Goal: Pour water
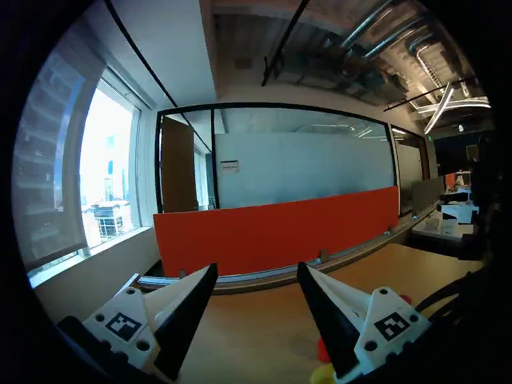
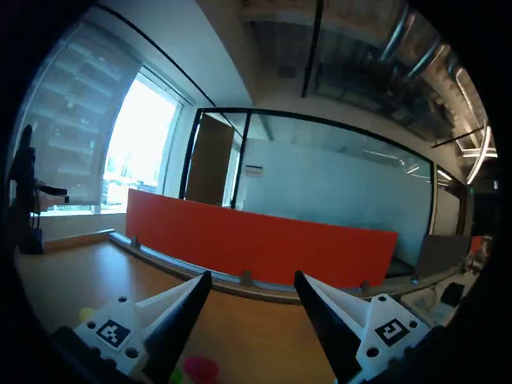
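The vessels for the water are most likely the coloured pieces at the very bottom of my feeds: a red shape point(image 1: 322, 352) and a yellow shape point(image 1: 322, 373) tucked behind one finger in the left gripper view, and a pink shape point(image 2: 200, 368) low between the fingers in the right gripper view. They are cut off too much for me to say which is a cup or which holds water. They sit on the wooden desk point(image 1: 256, 333), close under both tools. My left gripper point(image 1: 256, 267) has its fingers spread wide with nothing between them, and my right gripper point(image 2: 252, 275) is the same, spread and empty. Both are raised and aimed over the desk at the orange partition point(image 1: 275, 233), with the bright window point(image 1: 109, 173) off to the side. I judge that I am at the very start, with the reach not yet begun and nothing picked up. Next I need to tip both cameras down until the vessels come fully into sight, settle which is the source, then bring one spread claw around it squarely before closing
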`<action>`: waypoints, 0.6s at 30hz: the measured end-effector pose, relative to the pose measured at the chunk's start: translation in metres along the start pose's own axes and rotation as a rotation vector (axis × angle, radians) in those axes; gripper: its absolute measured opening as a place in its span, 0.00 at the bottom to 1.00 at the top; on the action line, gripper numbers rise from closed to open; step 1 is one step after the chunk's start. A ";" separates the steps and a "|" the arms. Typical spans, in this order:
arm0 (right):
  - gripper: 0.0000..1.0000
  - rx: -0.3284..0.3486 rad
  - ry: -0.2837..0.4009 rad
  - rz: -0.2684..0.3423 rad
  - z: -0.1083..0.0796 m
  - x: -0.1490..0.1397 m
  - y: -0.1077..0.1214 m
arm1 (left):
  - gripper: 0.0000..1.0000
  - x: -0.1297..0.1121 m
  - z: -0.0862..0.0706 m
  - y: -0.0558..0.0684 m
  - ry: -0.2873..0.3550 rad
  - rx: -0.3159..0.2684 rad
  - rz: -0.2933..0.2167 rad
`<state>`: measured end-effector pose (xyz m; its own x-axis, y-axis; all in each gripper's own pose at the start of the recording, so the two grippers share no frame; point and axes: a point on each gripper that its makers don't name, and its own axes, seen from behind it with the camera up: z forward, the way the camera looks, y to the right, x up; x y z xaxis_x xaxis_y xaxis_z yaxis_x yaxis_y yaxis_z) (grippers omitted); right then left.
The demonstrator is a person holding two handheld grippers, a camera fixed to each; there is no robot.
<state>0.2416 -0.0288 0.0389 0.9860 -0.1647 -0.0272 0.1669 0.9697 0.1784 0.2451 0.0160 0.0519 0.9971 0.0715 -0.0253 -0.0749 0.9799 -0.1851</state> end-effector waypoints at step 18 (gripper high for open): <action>1.00 0.200 -0.113 -0.131 0.002 -0.026 -0.032 | 0.92 -0.009 0.015 0.021 -0.063 -0.132 0.115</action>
<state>0.2108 -0.0560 0.0360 0.9476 -0.3163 0.0455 0.2778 0.8859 0.3714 0.2345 0.0391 0.0630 0.9803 0.1975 0.0069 -0.1856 0.9319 -0.3118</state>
